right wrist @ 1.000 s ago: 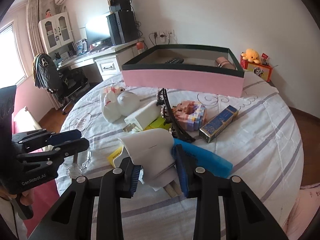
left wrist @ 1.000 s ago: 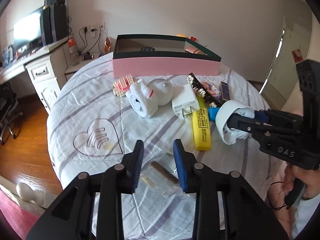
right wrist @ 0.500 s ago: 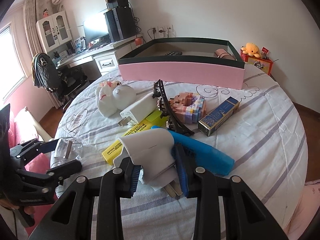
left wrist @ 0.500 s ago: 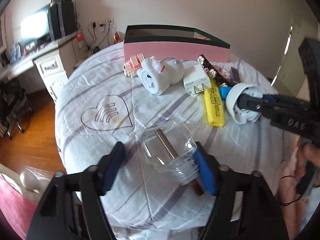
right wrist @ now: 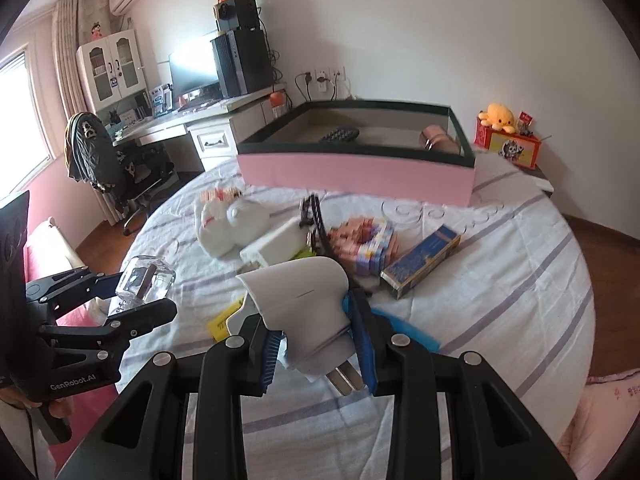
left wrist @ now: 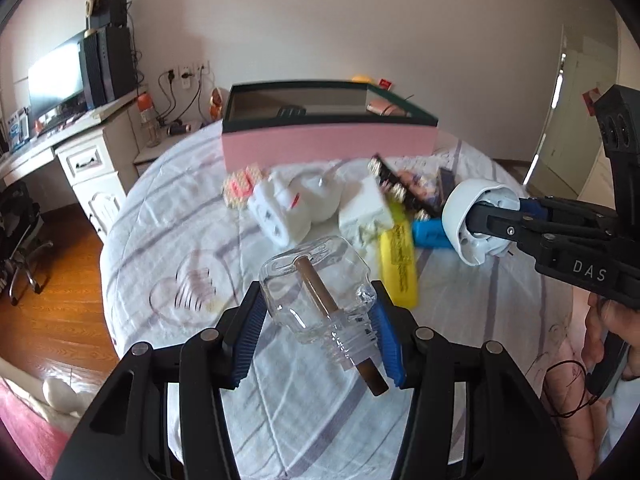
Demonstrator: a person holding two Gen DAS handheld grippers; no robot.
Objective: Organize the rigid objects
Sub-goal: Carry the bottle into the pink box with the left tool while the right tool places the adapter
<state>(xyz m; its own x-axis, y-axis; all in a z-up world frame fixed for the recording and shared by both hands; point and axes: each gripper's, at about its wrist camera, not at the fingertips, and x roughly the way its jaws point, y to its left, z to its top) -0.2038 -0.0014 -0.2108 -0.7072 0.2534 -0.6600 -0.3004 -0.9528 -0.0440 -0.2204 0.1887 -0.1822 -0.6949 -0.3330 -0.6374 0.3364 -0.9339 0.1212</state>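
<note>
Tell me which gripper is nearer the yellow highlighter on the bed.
Right. The right gripper, shut on a white plug, hangs just above the yellow highlighter. The left gripper, closing around a glass bottle, sits off to its side.

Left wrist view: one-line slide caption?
Left gripper closing on clear glass bottle; right gripper holds white plug adapter over cluttered bed.

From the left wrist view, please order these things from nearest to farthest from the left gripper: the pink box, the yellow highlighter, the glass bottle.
1. Glass bottle: between the closing jaws of the left gripper.
2. Yellow highlighter: just ahead, to the right, lying on the bedsheet.
3. Pink box: at the far edge of the bed, near the wall.
</note>
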